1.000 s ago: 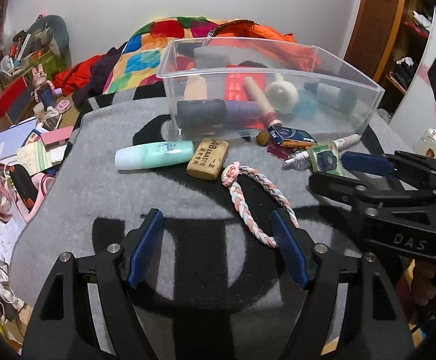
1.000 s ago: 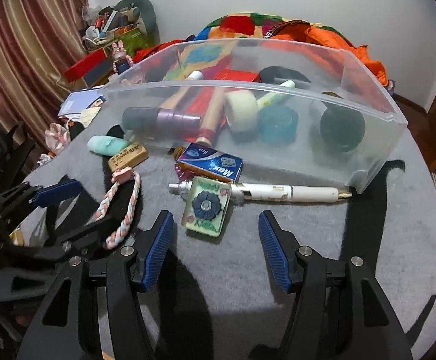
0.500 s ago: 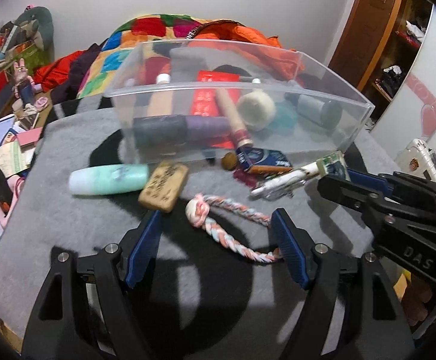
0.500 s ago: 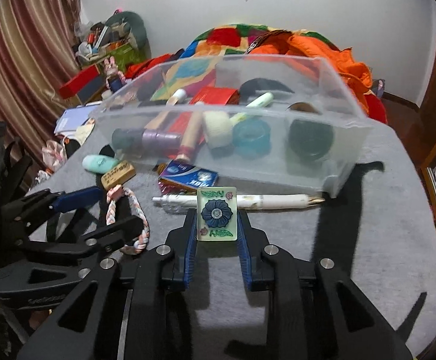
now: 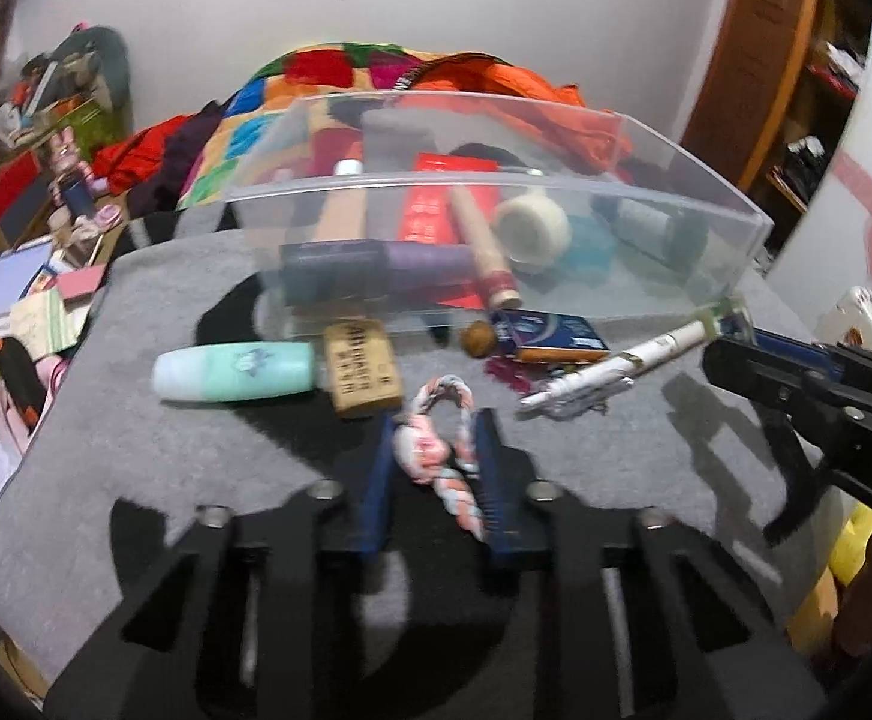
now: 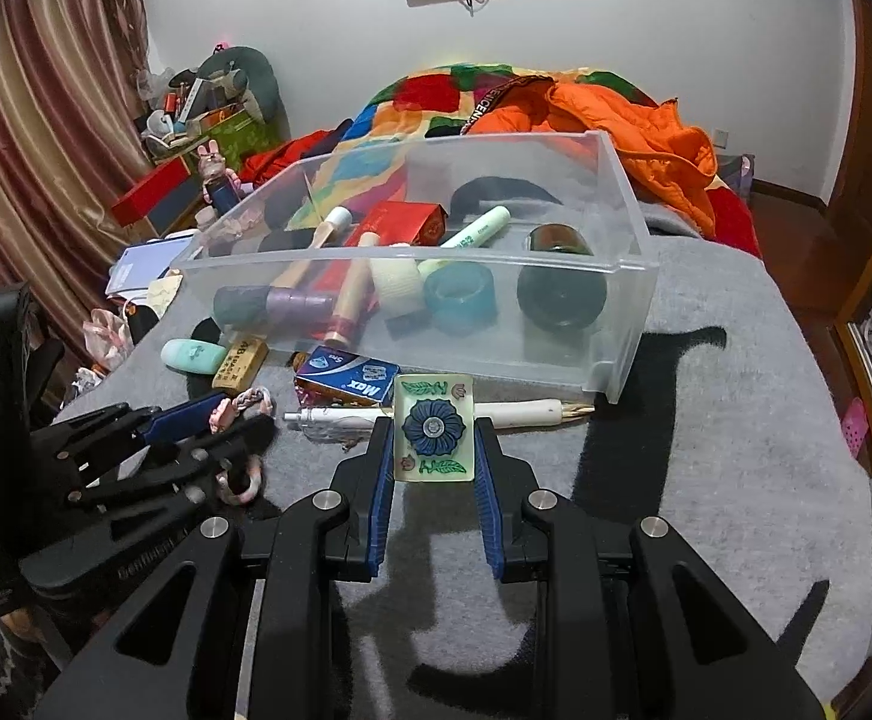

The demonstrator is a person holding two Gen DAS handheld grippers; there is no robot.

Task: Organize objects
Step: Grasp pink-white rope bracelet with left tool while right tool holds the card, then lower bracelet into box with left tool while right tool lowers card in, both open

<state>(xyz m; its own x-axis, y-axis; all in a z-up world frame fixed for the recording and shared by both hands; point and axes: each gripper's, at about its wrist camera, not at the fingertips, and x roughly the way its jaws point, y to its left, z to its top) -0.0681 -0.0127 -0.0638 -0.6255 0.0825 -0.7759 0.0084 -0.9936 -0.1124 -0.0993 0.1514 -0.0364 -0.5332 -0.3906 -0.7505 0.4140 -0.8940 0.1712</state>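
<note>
My left gripper (image 5: 436, 450) is shut on the braided pink-and-white rope (image 5: 436, 456), on the grey cloth in front of the clear plastic bin (image 5: 556, 192). My right gripper (image 6: 433, 450) is shut on a pale green tile with a blue flower (image 6: 434, 427), held above the cloth before the bin (image 6: 616, 276). Loose by the bin lie a mint bottle (image 5: 235, 371), a cork-coloured block (image 5: 363, 367), a blue Max box (image 5: 547, 333) and a white pen (image 5: 616, 369). The bin holds tape rolls, tubes and a red box.
The grey cloth (image 6: 706, 480) has a dark pattern. Clutter of books and boxes (image 5: 28, 294) lies left of the table. A colourful quilt and orange jacket (image 6: 616, 114) lie behind the bin. A wooden door stands at the right.
My left gripper has closed on the braided rope. My right gripper closed on the flower tile and lifted it off the cloth, away from the pen.
</note>
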